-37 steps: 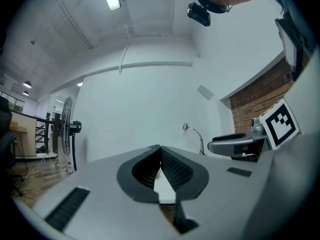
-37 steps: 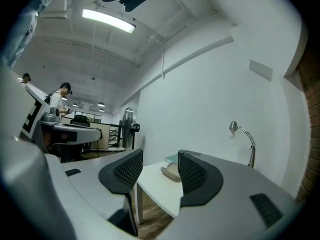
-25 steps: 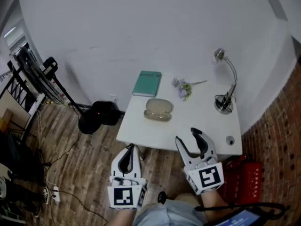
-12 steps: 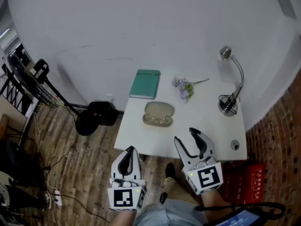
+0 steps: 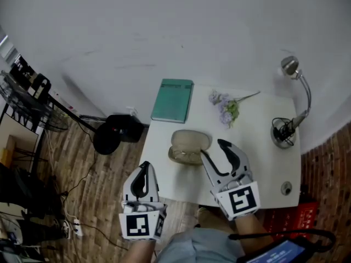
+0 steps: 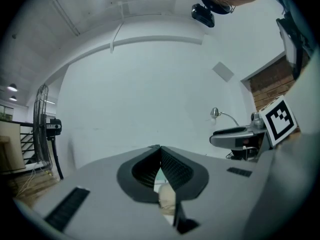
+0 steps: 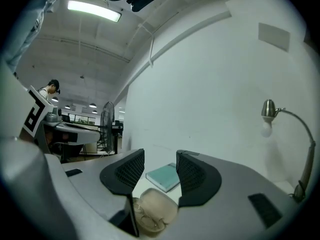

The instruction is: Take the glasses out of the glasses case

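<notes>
Your R gripper (image 5: pixel 213 148): jaws apart, just narrowed slightly, nothing between them, tips just beside the open glasses case (image 5: pixel 190 140) on the table (image 5: pixel 258 141) (glasses (image 7: pixel 145 223) inside). L gripper (image 5: pixel 144 169): jaws closed, empty.

Glasses case (image 5: pixel 190 141): beige, oval, clamshell type, smooth rounded shell. State: open, lid tipped back on hinge at far side, lower half flat on desk (image 5: pixel 258 147). Place: left part of desk, about midway between desk's back and front edges, long axis roughly parallel to front edge.

Glasses (image 5: pixel 185 157): thin wire frame, clear lenses, folded. Pose: lying flat in lower half of case, toward desk's front edge, lenses side by side along case's length. Not lifted out; inside case.
</notes>
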`<state>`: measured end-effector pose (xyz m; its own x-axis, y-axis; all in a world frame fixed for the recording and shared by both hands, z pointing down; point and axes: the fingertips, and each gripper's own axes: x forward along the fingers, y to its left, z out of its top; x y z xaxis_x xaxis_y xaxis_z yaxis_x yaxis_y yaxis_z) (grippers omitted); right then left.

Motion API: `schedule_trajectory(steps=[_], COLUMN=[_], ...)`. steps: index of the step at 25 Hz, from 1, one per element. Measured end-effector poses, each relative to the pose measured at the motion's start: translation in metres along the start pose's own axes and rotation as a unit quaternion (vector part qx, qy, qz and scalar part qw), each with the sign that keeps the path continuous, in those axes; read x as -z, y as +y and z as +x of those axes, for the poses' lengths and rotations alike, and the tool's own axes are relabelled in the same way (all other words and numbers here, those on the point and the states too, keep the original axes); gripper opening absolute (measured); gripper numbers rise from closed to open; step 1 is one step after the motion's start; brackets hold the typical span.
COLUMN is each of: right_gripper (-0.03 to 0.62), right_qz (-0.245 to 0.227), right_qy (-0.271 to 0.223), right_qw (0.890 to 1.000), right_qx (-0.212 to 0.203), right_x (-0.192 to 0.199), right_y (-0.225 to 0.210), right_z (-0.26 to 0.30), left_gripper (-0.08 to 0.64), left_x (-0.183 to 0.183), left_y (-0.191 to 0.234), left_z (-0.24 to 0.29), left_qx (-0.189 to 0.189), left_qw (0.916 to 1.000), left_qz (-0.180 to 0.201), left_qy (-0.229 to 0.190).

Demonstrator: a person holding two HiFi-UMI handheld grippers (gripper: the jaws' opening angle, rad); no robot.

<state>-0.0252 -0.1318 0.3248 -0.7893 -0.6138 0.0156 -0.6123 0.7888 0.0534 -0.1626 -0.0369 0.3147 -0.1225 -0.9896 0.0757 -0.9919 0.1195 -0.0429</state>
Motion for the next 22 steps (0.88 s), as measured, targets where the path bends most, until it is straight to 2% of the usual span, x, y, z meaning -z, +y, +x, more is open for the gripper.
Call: schedule_trajectory(steps=[9,16,22], right_gripper=[0.202,0.201,0.202], right_qz=[0.003,0.015,0.015], right_qy=[-0.028,0.002,0.039], right_qw=[0.999,0.999,0.997], right_qx=[-0.033,-0.049,-0.068], right_x=[-0.018,0.002,0.030], right_y=[-0.035,-0.044,-0.035], right_z=[0.067,0.094,0.108], left_gripper=[0.006,0.006,0.006], left_x=[-0.021,-0.014,0.001], left_y=[0.009,0.019,0.034], left_z=[0.079,0.108,0.123], left_qx=[-0.015,-0.020,-0.023], left_qw=[0.9997,0.9996,0.9995], left_qz=[0.020,0.016,0.009], left_qy=[-0.008,0.013,0.021])
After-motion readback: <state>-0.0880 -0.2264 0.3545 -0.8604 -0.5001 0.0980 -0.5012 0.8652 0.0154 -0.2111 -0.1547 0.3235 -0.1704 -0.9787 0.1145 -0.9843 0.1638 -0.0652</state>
